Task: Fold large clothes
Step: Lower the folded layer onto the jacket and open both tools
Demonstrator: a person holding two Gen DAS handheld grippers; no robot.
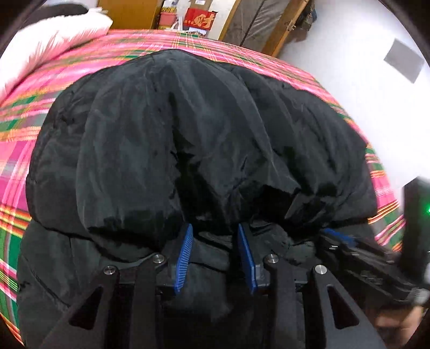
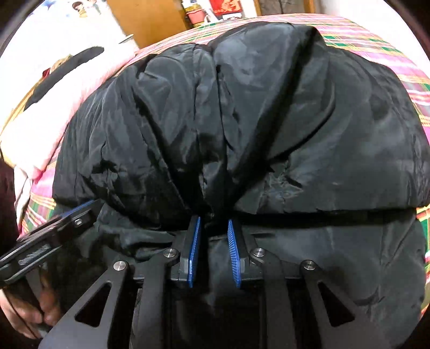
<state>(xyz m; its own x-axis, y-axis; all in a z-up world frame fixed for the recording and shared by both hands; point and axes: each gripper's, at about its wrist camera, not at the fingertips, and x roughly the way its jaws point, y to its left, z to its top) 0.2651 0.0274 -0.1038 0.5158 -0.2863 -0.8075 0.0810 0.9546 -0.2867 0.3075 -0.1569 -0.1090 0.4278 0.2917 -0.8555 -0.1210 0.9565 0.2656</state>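
My left hand-held gripper has its jaws parted, loose around the folded-over edge of the black padded jacket. My right hand-held gripper pinches that edge. The jacket covers the middle of the pink plaid bed.

The black padded jacket is a thin, slick synthetic cloth with a faint sheen, creased and puffy. The plaid bedsheet beneath it is matt woven cloth in pink, green and orange. The left gripper and right gripper have matt black arms, bright metal pivot pins and blue ribbed pads that look like plastic or rubber. A wooden cabinet behind is smooth, warm brown.
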